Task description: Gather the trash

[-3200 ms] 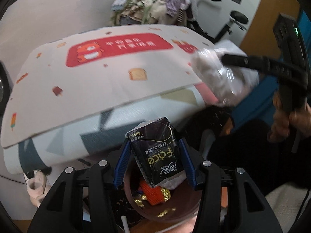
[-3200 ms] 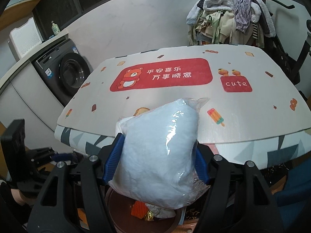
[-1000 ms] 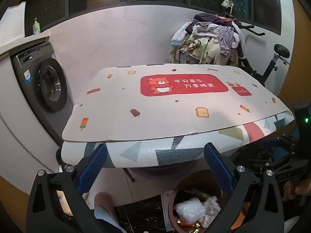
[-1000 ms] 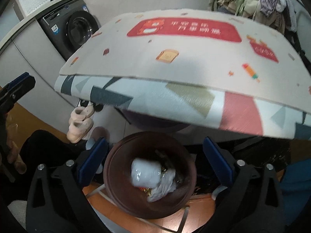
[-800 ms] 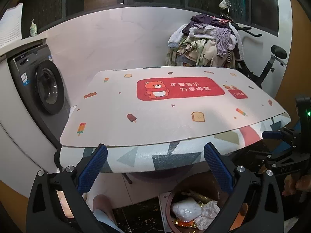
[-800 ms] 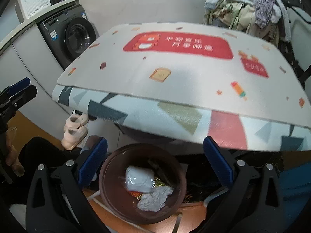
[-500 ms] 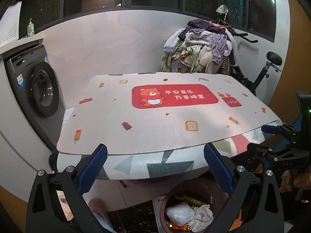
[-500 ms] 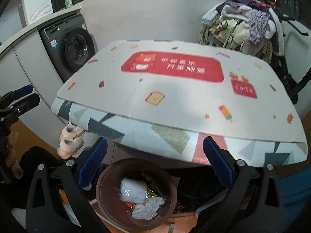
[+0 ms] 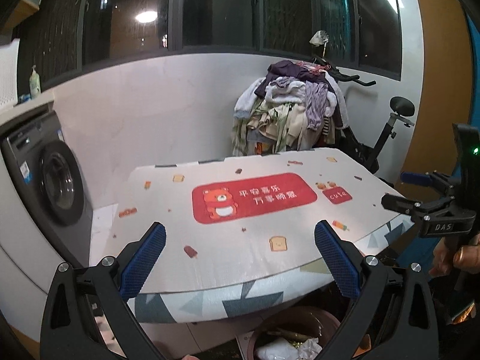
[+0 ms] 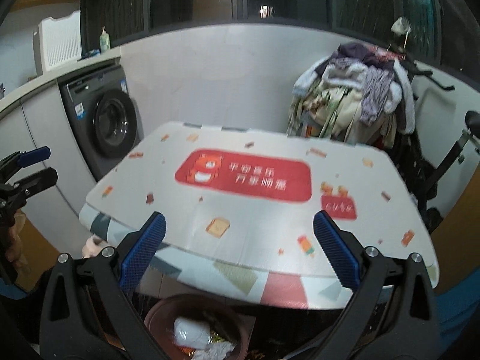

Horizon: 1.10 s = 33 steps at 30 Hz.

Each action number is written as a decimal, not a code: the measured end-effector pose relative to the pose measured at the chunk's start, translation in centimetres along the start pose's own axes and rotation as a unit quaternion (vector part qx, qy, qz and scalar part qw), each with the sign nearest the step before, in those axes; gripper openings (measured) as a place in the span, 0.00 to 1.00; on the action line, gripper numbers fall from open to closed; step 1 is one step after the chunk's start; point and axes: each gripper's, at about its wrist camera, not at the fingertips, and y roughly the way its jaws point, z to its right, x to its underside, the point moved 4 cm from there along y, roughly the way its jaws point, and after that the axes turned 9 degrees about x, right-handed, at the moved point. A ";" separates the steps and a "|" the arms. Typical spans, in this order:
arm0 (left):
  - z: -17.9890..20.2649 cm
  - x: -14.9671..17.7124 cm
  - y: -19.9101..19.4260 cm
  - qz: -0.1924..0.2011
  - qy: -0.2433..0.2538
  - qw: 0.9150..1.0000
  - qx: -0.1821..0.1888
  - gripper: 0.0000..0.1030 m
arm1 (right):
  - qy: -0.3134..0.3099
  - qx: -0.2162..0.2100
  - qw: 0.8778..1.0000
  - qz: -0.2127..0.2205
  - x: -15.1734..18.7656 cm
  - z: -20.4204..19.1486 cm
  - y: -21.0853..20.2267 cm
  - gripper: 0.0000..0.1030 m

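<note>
A brown round bin (image 10: 162, 309) stands on the floor under the table's near edge, holding a white plastic bag (image 10: 190, 334) and crumpled wrappers (image 10: 219, 346). In the left wrist view the bin (image 9: 300, 321) shows at the bottom with the same trash (image 9: 279, 349). My left gripper (image 9: 240, 258) is open and empty above the table. Nothing sits between the wide-open fingers of my right gripper (image 10: 239, 255) either. Each gripper appears in the other's view: the right gripper (image 9: 399, 190) at the right edge, the left gripper (image 10: 36, 165) at the left edge.
The table (image 9: 180, 231) carries a white mat with a red bear banner (image 9: 252, 196). A washing machine (image 10: 105, 120) stands at the left. A pile of clothes (image 9: 294, 111) drapes an exercise bike (image 9: 387, 138) behind the table. A person's hand (image 9: 459, 255) holds the right gripper.
Both grippers let go of their trash, the dark carton and the white bag, which now lie in the bin. Both have since risen and tilted up, so the bin sinks to the frame bottom.
</note>
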 end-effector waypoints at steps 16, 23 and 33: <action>0.5 -0.8 -0.5 0.011 0.006 1.000 -0.007 0.94 | -0.001 -0.001 1.000 0.027 -1.6 0.0 -2.4 0.94; 0.4 -0.9 -0.3 0.008 0.004 1.000 -0.012 0.94 | 0.000 -0.001 1.000 0.025 -1.5 -0.1 -2.4 0.94; 0.3 -0.6 -0.2 0.003 0.001 1.000 -0.016 0.94 | 0.001 -0.005 1.000 0.012 -0.9 -0.8 -1.8 0.94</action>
